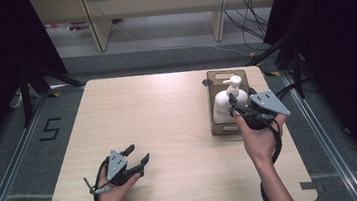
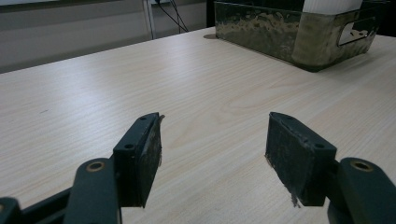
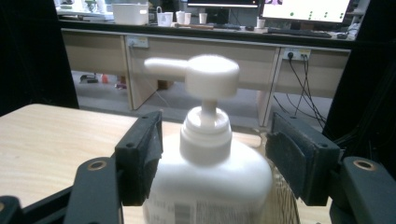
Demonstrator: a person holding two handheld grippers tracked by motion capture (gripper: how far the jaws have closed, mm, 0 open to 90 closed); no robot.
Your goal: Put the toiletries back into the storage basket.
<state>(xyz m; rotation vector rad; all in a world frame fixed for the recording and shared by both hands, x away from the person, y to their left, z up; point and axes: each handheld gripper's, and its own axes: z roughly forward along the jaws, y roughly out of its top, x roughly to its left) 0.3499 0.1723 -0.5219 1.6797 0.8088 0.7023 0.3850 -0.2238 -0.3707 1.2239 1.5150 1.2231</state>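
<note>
High view: my right gripper (image 1: 241,108) at pump bottle (image 1: 227,101) in bin (image 1: 218,127), worktop's far right. Left gripper (image 1: 136,158) low, near-left.
Left gripper view: jaws apart, nothing between.
Right gripper view: jaws flank bottle shoulders, contact unclear.

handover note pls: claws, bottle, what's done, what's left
Left claw: open, holding nothing, low over the near-left of the table.
Right claw: open, jaws on either side of the white pump bottle, left jaw close against it, a gap at the right one; not clamped.
Bottle stands upright in the brown tray at the far right of the table.
Done: the approach.
Left: probably shut on the bottle, then lift it out.
</note>
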